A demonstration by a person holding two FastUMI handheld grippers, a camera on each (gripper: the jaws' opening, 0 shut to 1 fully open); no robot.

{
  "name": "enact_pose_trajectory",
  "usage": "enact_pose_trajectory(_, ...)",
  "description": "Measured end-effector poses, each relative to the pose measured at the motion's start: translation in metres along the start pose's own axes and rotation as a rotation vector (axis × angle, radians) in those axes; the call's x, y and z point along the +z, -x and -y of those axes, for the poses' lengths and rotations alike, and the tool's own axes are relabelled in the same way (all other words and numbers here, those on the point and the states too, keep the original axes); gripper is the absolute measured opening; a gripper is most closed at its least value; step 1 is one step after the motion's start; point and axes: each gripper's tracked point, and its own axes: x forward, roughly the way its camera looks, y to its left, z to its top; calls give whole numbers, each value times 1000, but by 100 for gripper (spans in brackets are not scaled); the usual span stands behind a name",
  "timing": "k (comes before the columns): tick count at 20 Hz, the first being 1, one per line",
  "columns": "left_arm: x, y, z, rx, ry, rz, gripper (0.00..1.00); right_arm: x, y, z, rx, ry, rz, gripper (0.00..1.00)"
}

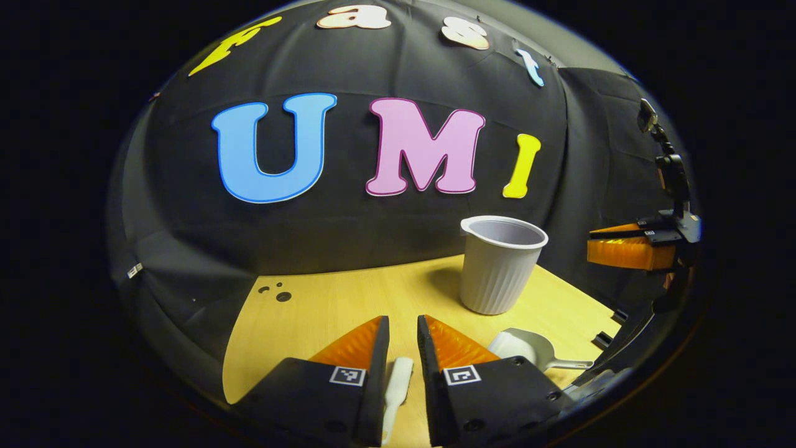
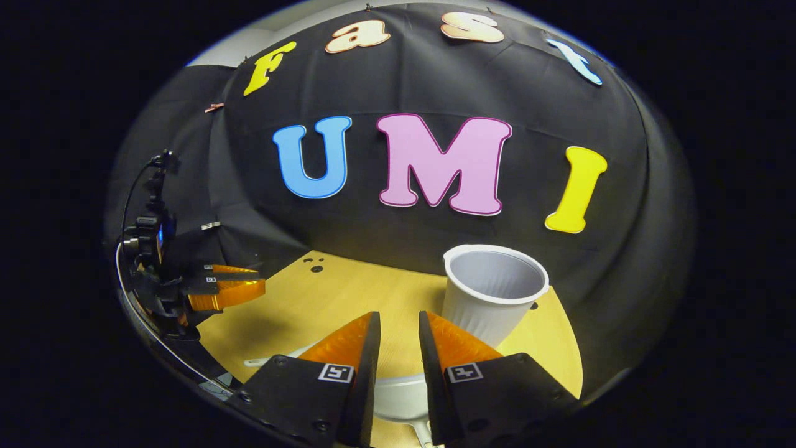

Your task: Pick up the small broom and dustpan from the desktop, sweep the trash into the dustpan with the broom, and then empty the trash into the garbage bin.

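Your left gripper hangs low over the pale wooden desktop, pointing toward the cloth wall, fingers a narrow gap apart and clasping nothing. Between them, at the bottom centre of the left gripper view, lies the small broom: a slim, smooth white plastic handle on the wood. Whether the fingers touch it, you cannot tell.

The dustpan sits at lower right of that view, a glossy white scoop with a thin straight handle. Behind it stands the garbage bin, a ribbed white plastic cup with a rolled rim, upright and open.

Your right gripper is held level above the dustpan, fingers likewise slightly parted and empty; the pan's rounded white body shows between them at bottom centre. In that view the garbage bin stands just right of the fingertips.
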Motion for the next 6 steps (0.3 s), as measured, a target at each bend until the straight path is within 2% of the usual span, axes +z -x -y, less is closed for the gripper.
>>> enact_pose_trajectory(4,-6,0,-1,-21,1,-10,31,0,3,-3,-23,-1,-4,41)
enact_pose_trajectory(5,-6,0,-1,-22,-2,-11,31,0,4,-3,-24,-2,-5,37)
enact_pose_trajectory(6,-5,1,0,-25,-6,-11,31,1,4,-3,-24,-4,-2,39)
